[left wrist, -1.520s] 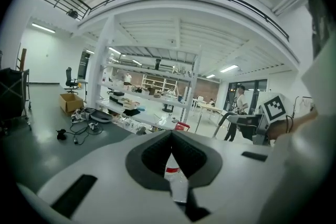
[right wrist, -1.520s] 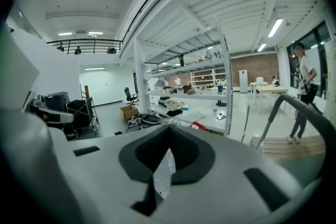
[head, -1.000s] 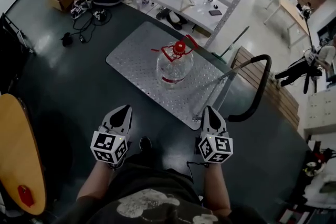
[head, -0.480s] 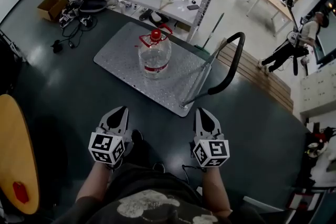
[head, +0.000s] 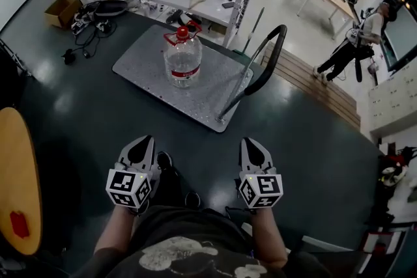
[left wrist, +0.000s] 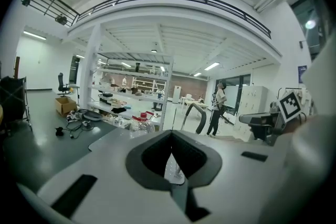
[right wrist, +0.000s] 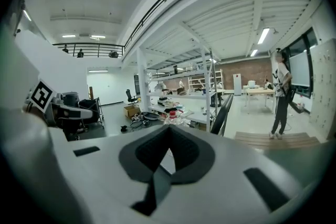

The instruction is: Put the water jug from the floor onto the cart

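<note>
In the head view, the water jug (head: pixel 183 55) stands upright on the cart (head: pixel 140 68), near the middle of its metal top, so I think the job is done. My left gripper (head: pixel 144 140) and right gripper (head: pixel 249 142) are low by my body, well apart from the cart. If I step ahead, I could bump the cart's near corner. The cart may roll, and the tall jug could fall over or slide off. The black handle (head: pixel 267 58) sticks up on the right, and an arm could catch it.

In the left gripper view, the jaws are pressed together with nothing in them. The jug shows far off, past the tips.

In the right gripper view, the jaws are also closed tight and empty. If I reached for the jug like this, closed jaws would only poke it and could knock it down.
</note>
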`<state>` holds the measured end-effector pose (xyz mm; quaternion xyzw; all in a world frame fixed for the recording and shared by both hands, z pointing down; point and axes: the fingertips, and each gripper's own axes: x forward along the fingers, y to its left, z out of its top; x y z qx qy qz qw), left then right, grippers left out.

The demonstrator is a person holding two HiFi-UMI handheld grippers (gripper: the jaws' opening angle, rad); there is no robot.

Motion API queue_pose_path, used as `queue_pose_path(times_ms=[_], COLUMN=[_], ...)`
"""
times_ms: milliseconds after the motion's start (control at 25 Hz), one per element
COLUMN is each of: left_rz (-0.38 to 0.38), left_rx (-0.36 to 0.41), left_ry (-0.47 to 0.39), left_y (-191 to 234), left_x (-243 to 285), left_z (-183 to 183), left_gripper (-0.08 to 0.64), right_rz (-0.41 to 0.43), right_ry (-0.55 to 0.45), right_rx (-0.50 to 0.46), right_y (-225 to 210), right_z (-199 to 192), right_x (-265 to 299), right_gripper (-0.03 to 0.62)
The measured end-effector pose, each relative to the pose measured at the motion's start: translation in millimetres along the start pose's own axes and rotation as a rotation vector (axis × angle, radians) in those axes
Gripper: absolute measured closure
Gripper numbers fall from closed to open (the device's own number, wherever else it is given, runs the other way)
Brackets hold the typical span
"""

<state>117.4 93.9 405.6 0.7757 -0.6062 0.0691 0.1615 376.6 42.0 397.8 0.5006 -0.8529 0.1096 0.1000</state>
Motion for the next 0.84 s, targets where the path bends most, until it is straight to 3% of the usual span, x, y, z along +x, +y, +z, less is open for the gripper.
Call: queue_pose_path(times_ms=[400, 840], left_rz=[0.019, -0.063], left_rx=[-0.020, 0.024], left_ry=[0.002, -0.026], left_y=[-7, 4], left_x=[-35, -17], left_z=[-22, 23], left_gripper=[0.551, 0.552], right_rz=[0.068, 0.030], right_ry=[-0.011, -0.025], right_rx=[-0.037, -0.023], right_y=[26, 37], right_z=[-4, 18], right_x=[-12, 3], right_gripper=[0.601, 0.603])
